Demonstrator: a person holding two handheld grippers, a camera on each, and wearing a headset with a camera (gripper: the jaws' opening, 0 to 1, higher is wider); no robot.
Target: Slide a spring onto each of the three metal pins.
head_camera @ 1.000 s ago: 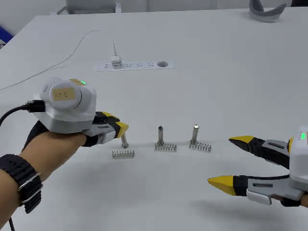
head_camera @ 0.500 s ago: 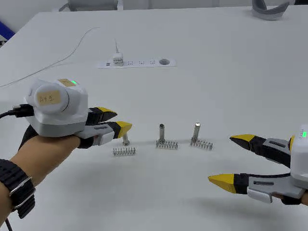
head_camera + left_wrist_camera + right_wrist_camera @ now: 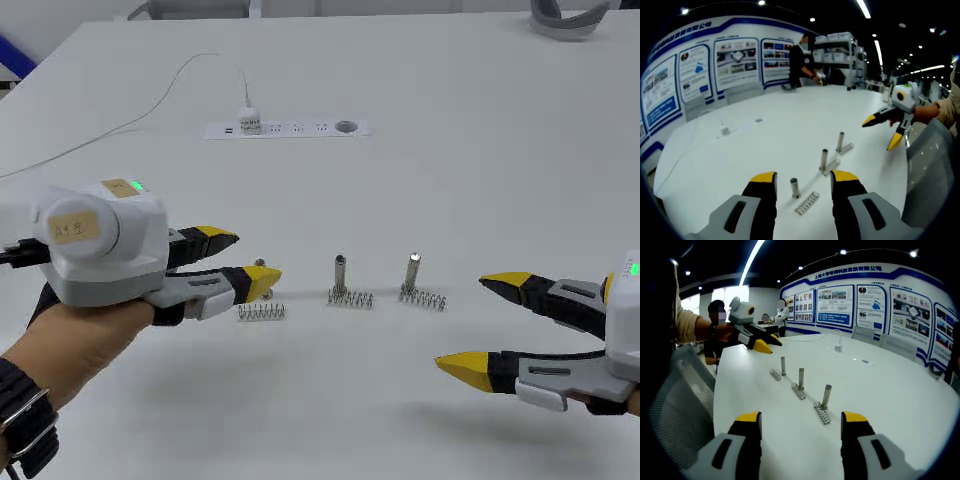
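Head view: three pins stand upright in a row on the white desk point(image 3: 470, 150), the left pin point(image 3: 261, 266), middle pin point(image 3: 340, 270) and right pin point(image 3: 412, 270). Three springs lie flat, one just in front of each: left spring point(image 3: 261, 312), middle spring point(image 3: 350, 298), right spring point(image 3: 423, 297). The left gripper point(image 3: 258, 256) is held level, pointing right, its fingers apart and empty, one tip just in front of the left pin. The right gripper point(image 3: 460, 322) points left, well apart from the row, fingers spread wide and empty. Bare desk lies all round the row. A power strip point(image 3: 287, 129) and a cable point(image 3: 150, 100) sit well behind.

Left gripper view: the left gripper point(image 3: 804, 176) frames the left pin point(image 3: 795, 188) and left spring point(image 3: 807, 203) between its open fingers. Beyond them stand the middle pin point(image 3: 824, 159) and right pin point(image 3: 841, 142). The desk's edge curves past on the right.

Right gripper view: the right gripper point(image 3: 800, 416) shows its fingers parted. The right pin point(image 3: 826, 396) and right spring point(image 3: 822, 412) are nearest, and the desk's edge runs on the left.
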